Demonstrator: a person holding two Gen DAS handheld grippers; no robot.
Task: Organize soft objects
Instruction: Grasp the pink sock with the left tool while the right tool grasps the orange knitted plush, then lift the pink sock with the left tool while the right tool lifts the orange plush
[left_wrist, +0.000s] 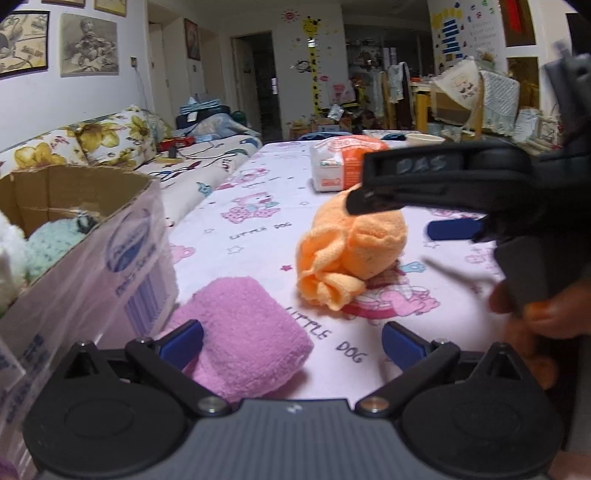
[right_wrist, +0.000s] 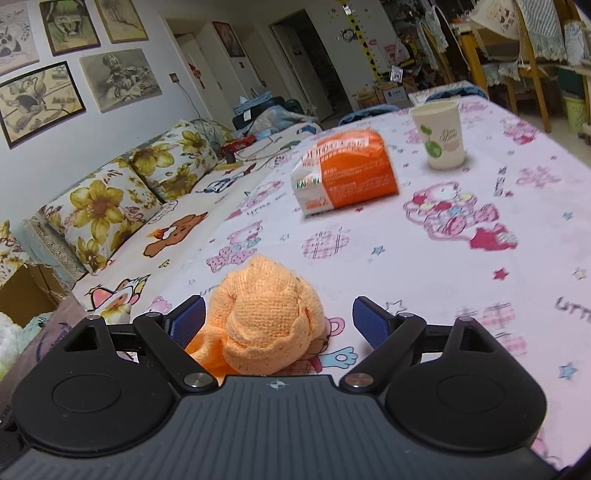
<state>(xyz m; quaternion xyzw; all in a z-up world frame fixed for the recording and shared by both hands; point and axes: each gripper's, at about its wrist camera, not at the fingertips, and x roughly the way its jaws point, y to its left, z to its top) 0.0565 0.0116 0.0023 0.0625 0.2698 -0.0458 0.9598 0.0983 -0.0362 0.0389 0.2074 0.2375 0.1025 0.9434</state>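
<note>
A rolled pink towel (left_wrist: 240, 332) lies on the table between the open fingers of my left gripper (left_wrist: 291, 341), close to its left pad. A bunched orange cloth (left_wrist: 351, 251) lies further out on the table. It also shows in the right wrist view (right_wrist: 266, 321), between the open fingers of my right gripper (right_wrist: 279, 319), nearer the left pad. The right gripper shows in the left wrist view (left_wrist: 424, 210), reaching in from the right around the orange cloth. A cardboard box (left_wrist: 110, 236) at the left holds a mint-green fluffy item (left_wrist: 55, 240) and a white one.
An orange and white tissue pack (right_wrist: 343, 173) lies further along the table, and a paper cup (right_wrist: 439, 136) stands behind it to the right. A sofa with flowered cushions (right_wrist: 99, 210) runs along the table's left side. The tablecloth (right_wrist: 461, 277) is pink-patterned.
</note>
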